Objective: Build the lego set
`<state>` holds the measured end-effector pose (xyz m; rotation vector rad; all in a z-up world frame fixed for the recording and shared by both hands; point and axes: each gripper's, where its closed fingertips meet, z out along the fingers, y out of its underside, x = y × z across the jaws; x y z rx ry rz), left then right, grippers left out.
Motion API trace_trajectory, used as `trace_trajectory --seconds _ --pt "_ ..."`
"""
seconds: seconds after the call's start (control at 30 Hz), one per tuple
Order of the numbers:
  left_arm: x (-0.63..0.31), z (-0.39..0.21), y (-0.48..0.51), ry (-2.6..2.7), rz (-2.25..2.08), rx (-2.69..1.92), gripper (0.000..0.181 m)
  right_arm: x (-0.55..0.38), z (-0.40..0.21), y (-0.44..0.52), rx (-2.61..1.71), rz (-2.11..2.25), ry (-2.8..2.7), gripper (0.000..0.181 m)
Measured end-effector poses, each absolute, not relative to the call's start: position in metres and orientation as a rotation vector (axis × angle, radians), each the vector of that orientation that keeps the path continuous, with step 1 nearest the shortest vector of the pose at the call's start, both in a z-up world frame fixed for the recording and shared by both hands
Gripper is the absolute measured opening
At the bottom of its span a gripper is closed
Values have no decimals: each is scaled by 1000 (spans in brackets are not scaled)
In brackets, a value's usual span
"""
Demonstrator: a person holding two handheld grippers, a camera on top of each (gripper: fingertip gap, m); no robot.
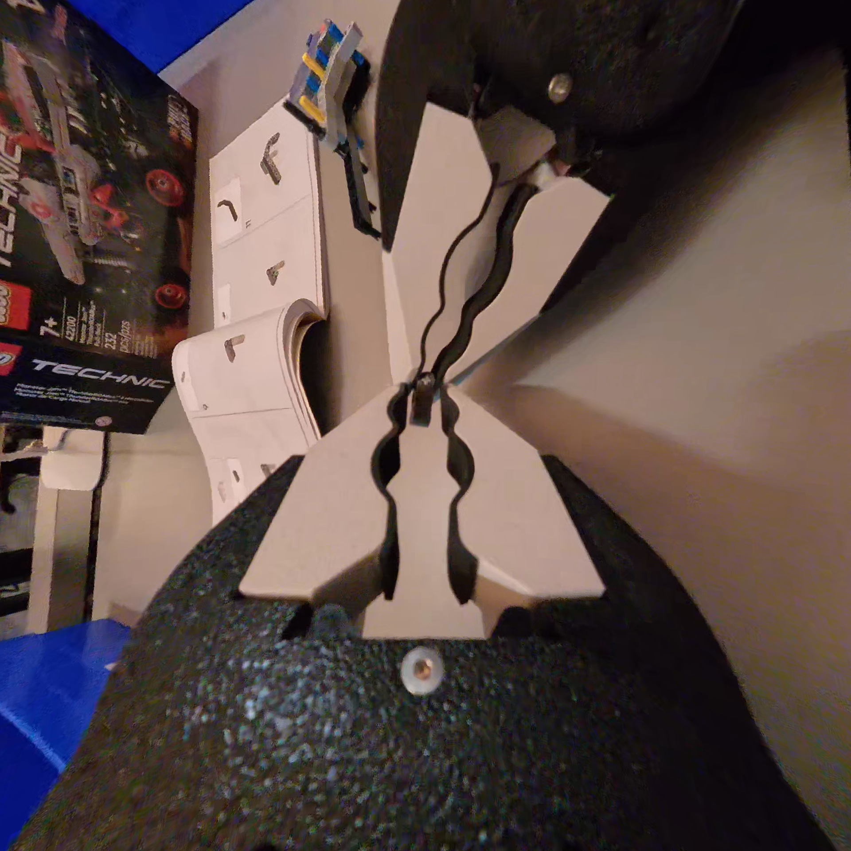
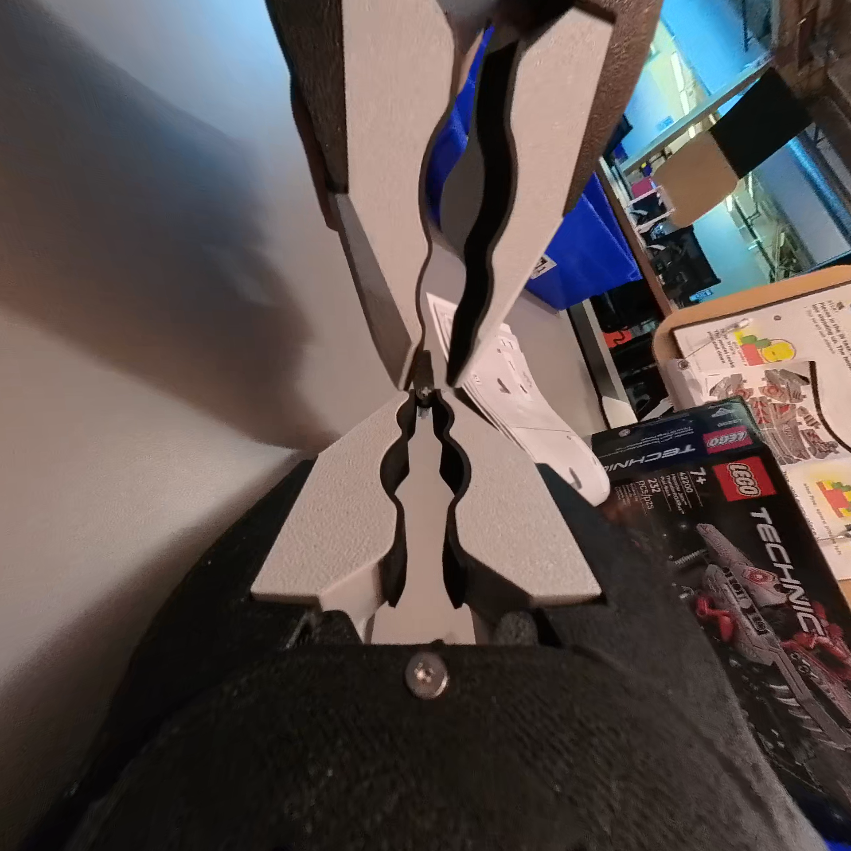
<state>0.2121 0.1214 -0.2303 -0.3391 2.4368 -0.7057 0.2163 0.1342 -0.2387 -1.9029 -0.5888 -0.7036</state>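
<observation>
A small dark piece point(image 1: 420, 401) is clamped at mid-frame between the left fingers point(image 1: 421, 391), its long axis running 12 to 6 o'clock. The right fingers point(image 2: 424, 395) are closed on its far end. The booklet point(image 1: 267, 221) lies at 10 o'clock on the surface point(image 1: 690, 460).
</observation>
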Motion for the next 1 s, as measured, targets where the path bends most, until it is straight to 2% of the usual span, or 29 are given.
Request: trace_trajectory --seconds 0.03,0.3,0.47,0.7,0.87,0.93,1.0 --pt "212 -232 122 2445 -665 -328 9 217 -239 135 -1907 -714 -589 5" --pt "220 -238 125 2385 -375 -230 5 224 -244 135 -1937 -826 -617 5" --pt "226 -233 128 2358 -590 -324 5 230 -240 133 -1921 -868 -596 4" --pt "269 -198 177 2124 -909 -680 5 261 -211 113 -1981 -879 -370 0" --pt "319 -174 213 1915 -1028 -811 5 290 -174 110 -2139 -735 -293 11" --pt "332 -165 223 1803 -1070 -836 5 316 -159 124 -2244 -669 -245 22" --pt "330 -157 221 1712 -1182 -815 5 346 -152 148 -2326 -619 -244 25"
